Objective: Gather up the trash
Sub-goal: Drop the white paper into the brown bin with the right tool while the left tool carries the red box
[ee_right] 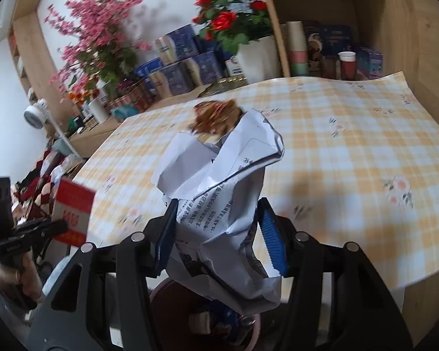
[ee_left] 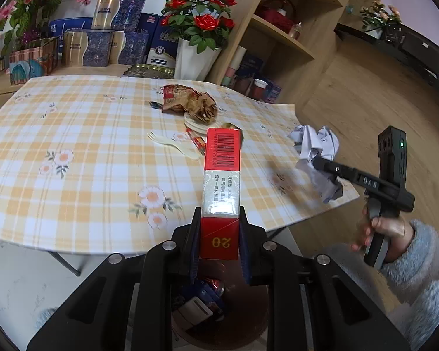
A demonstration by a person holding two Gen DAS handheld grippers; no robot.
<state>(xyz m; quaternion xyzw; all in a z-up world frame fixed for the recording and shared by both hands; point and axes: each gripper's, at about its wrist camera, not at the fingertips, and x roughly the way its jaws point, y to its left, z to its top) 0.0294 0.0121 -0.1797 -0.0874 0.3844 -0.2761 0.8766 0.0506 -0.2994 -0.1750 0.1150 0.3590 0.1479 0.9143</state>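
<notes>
My left gripper [ee_left: 219, 225] is shut on a long red and silver carton [ee_left: 222, 175], held over the table's near edge above a dark red bin [ee_left: 234, 316] that holds some trash. My right gripper [ee_right: 216, 219] is shut on a crumpled white printed paper [ee_right: 219, 193], also above the bin [ee_right: 161, 292]. In the left wrist view the right gripper [ee_left: 327, 172] and its paper [ee_left: 316, 143] hang at the table's right edge. A crumpled brown wrapper [ee_left: 190, 102], a white plastic fork [ee_left: 172, 143] and a small red packet [ee_left: 197, 143] lie on the checked tablecloth [ee_left: 73, 146].
White round lids [ee_left: 194, 124] lie under the wrapper. Blue and gold boxes [ee_left: 102, 46], a red rose pot [ee_left: 196, 49] and pink flowers [ee_right: 96, 44] stand behind the table. A wooden shelf [ee_left: 281, 38] with cups stands at the right. Wooden floor [ee_left: 365, 102] lies beyond.
</notes>
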